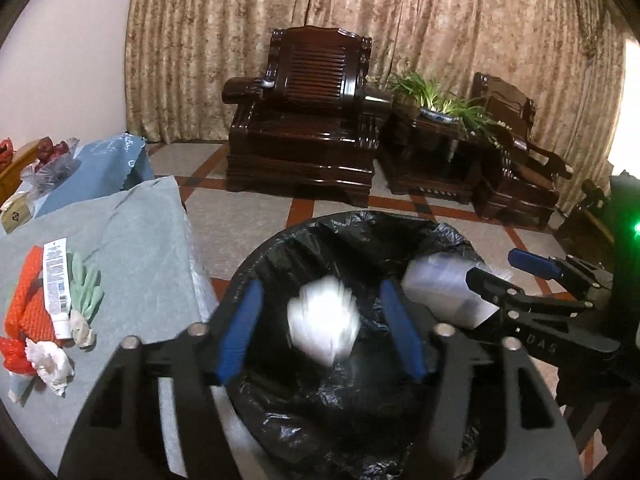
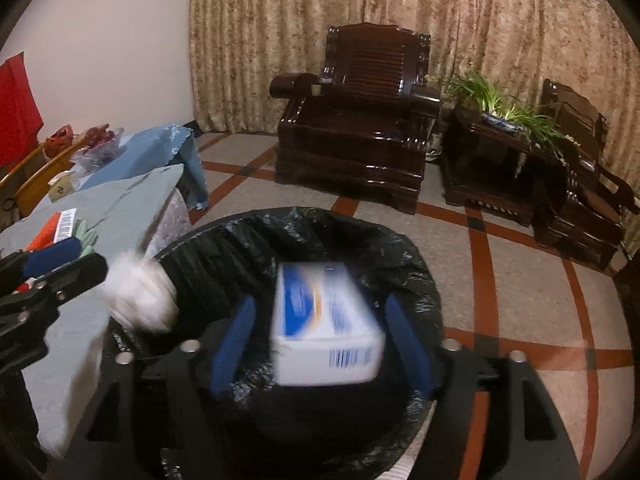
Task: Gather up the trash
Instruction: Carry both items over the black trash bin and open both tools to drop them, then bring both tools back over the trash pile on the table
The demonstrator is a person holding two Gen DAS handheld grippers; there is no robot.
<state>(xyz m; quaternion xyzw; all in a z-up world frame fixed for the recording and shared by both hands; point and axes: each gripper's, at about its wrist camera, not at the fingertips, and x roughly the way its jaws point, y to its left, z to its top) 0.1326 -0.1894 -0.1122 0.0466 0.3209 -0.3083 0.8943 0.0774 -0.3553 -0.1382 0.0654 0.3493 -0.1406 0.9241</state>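
Note:
A bin lined with a black bag stands on the floor beside the table. My left gripper is open above the bin mouth, and a blurred white crumpled wad is between its fingers, touching neither pad. My right gripper is open over the bin, and a blurred white and blue box is in the gap between its fingers. More trash lies on the grey cloth: orange netting, a white tube, a pale green glove and white wads.
The table with the grey cloth is at the left of the bin. A blue cloth table with a fruit bag stands behind it. Dark wooden armchairs and a side table with a plant stand before the curtain across the tiled floor.

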